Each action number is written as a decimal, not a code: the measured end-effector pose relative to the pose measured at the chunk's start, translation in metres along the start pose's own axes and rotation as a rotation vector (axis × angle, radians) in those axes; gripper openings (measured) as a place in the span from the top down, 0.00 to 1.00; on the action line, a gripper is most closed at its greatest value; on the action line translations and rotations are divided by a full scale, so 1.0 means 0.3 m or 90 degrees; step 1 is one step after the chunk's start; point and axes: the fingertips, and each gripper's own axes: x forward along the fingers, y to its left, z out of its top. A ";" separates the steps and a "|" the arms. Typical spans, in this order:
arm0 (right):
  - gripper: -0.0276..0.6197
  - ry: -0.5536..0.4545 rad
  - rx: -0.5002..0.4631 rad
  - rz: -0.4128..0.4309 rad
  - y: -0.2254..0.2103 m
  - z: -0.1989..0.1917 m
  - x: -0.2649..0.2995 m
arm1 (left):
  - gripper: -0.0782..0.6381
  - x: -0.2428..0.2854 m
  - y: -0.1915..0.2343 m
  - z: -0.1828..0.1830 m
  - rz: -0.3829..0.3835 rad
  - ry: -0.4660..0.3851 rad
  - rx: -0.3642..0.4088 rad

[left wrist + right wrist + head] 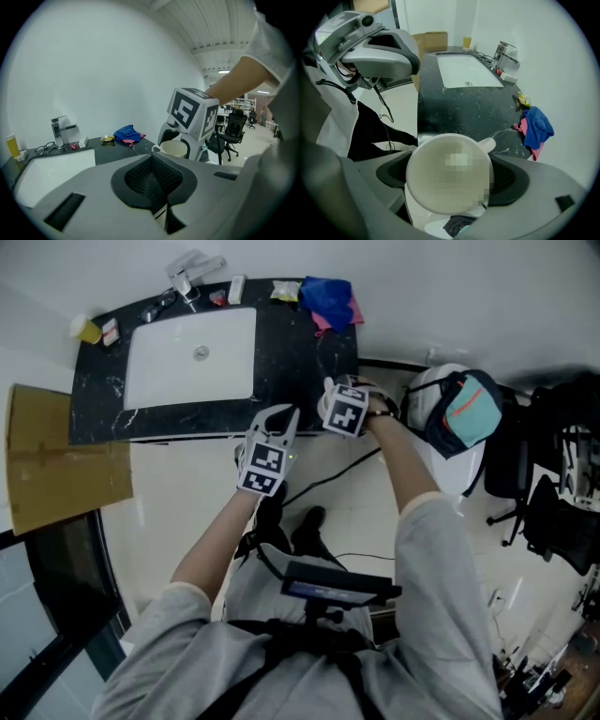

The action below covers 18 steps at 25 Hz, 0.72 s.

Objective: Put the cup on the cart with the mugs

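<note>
Cream-white cup: it sits mouth up between the jaws of the right gripper, at the front right corner of the counter. The handle points toward the blue cloth. The cup's base is hidden, so contact with the counter cannot be confirmed.

Right gripper: it points down over the cup. The jaws are spread wide, one on each side of the cup wall and close to it, not clamped on it.

Left gripper: it is held just beside the right gripper, in front of the counter's edge, and angled slightly downward. The jaws are closed pad to pad, with nothing between them.

Counter: black marbled top with a white sink set into it. A chrome tap stands behind the sink. The blue cloth lies over a pink one at the back right corner, well apart from the sink. A pair of glasses and a yellow bottle sit at the far end, beyond the tap.

Surroundings: a cardboard box stands against the counter's far end. Black office chairs stand in the room beyond the cup.
</note>
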 end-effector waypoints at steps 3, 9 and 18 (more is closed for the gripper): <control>0.25 0.003 -0.014 -0.009 -0.012 0.006 0.004 | 0.89 0.003 0.004 -0.005 -0.001 0.002 0.000; 0.26 0.006 -0.034 -0.022 -0.021 0.021 -0.017 | 0.89 0.002 0.005 -0.029 -0.003 0.011 -0.006; 0.26 0.023 -0.033 -0.023 -0.009 0.013 -0.039 | 0.89 -0.010 0.010 -0.037 -0.012 0.017 0.002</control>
